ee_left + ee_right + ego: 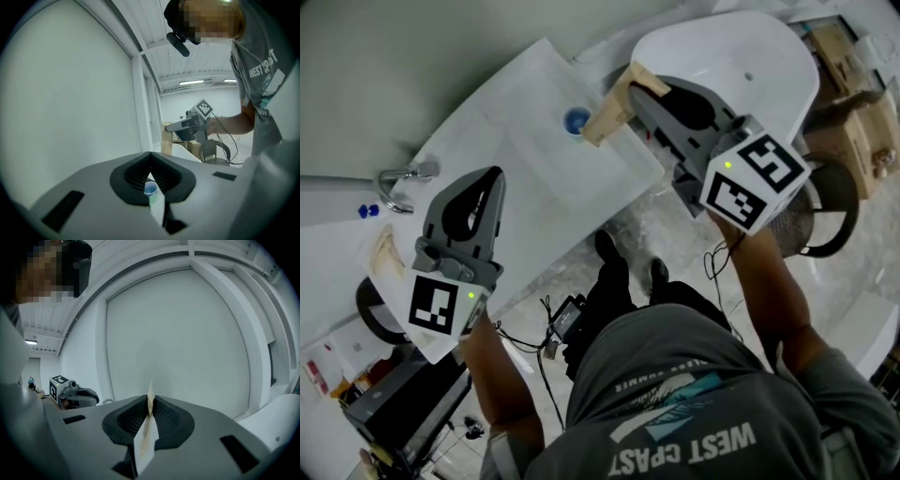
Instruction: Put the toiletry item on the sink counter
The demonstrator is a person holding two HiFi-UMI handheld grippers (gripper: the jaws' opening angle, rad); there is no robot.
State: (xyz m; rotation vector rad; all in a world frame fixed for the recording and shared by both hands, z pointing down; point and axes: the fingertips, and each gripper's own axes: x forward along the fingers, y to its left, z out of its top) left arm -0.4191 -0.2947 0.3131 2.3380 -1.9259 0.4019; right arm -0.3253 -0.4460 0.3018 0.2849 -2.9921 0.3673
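The packet (pixel 611 109), a thin flat tan one, is clamped edge-on between the closed fingers of the right gripper (pixel 637 80) in the upper middle of the frame. It hangs at the far right edge of the white counter (pixel 516 112), just beside a small blue-capped thing (pixel 577 120); whether it touches the surface I cannot tell. The left gripper (pixel 492 178), lower left near the tap (pixel 398 178), has its fingers closed at the tips and seems to hold nothing; the blue cap shows through the slit behind them. So the pick-up and carry look done. What is left, by my reading, is to lay the packet flat on the counter and let go
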